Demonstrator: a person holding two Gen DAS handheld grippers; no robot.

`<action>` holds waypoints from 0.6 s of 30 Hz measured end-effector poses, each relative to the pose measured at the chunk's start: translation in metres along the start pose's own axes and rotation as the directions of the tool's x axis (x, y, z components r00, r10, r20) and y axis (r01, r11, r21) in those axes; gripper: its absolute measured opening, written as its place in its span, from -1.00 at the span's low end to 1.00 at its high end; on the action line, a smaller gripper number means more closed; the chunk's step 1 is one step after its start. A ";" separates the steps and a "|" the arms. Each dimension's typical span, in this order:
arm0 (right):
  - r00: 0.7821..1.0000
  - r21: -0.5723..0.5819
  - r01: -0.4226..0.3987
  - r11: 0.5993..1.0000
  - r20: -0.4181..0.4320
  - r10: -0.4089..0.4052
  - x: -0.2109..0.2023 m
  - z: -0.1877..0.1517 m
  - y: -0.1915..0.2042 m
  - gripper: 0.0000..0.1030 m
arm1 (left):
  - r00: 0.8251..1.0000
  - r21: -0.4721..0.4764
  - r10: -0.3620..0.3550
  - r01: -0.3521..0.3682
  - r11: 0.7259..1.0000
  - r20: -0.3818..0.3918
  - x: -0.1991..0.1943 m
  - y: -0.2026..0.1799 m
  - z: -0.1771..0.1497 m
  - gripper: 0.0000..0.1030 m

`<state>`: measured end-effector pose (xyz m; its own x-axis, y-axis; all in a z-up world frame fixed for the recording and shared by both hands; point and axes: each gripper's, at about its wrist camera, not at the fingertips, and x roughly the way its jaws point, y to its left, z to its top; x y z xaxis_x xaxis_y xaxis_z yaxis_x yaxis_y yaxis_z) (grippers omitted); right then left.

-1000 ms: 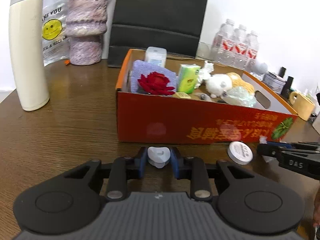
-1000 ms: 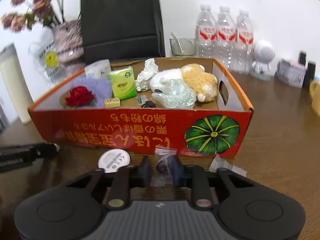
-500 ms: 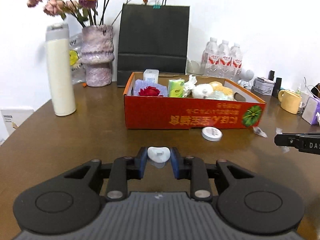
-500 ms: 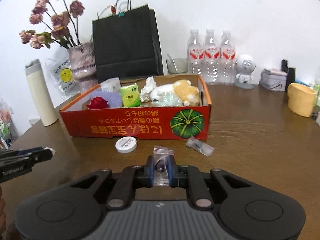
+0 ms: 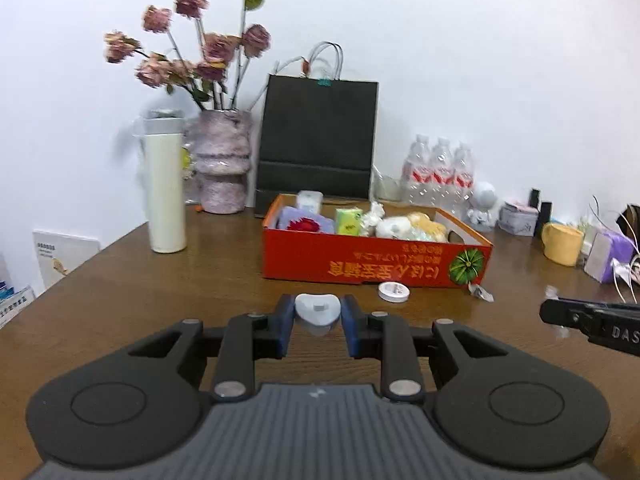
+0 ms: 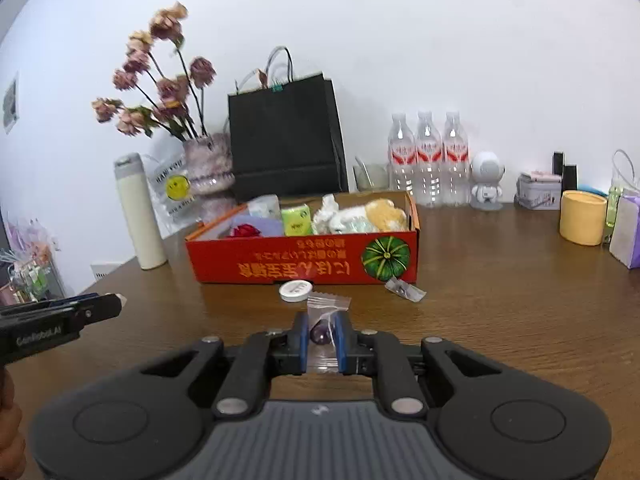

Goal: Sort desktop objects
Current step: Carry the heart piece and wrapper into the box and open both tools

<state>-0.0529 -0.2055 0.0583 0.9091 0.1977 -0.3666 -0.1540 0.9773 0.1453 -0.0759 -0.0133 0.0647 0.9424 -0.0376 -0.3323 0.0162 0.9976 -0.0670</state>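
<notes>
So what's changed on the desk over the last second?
Both grippers pulled back from the red box, which now looks smaller and farther. The left gripper still clamps the white heart-shaped piece; the right gripper still clamps the small plastic bag. Nothing else moved.

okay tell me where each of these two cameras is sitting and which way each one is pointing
Left wrist: sits on the left gripper, looking forward over the table at the red box; its fingers clamp a white heart-shaped piece, and the right gripper's tip pokes in at right.
Right wrist: sits on the right gripper, facing the same box from further right; its fingers clamp a small clear bag, with the left gripper's tip and a hand at left.
Shared: box, white round lid, black bag.
</notes>
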 end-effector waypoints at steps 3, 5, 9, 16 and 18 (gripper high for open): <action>1.000 -0.013 -0.015 1.000 0.027 0.016 -0.010 0.000 0.007 -0.76 | 1.000 -0.006 0.007 -0.007 1.000 0.025 -0.012 0.000 0.001 -0.49; 0.999 -0.031 -0.025 0.999 0.041 0.027 -0.014 0.000 0.013 -0.76 | 0.999 0.005 0.012 -0.013 1.000 0.049 -0.019 -0.003 0.002 -0.49; 0.998 -0.048 -0.042 0.998 0.054 0.045 -0.021 0.001 0.019 -0.76 | 0.998 0.014 -0.011 0.011 1.000 0.063 -0.023 -0.009 0.002 -0.49; 0.999 -0.020 -0.009 1.000 0.049 0.010 -0.011 0.012 0.004 -0.76 | 0.998 0.024 -0.049 0.048 0.999 0.047 0.001 -0.017 0.009 -0.49; 0.999 0.004 -0.013 1.000 0.046 0.013 -0.002 0.018 -0.005 -0.76 | 0.997 0.023 -0.070 0.069 0.997 0.037 0.016 -0.019 0.014 -0.49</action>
<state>-0.0470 -0.2119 0.0753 0.9238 0.2063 -0.3225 -0.1639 0.9744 0.1536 -0.0563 -0.0323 0.0741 0.9505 -0.1054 -0.2922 0.0892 0.9937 -0.0681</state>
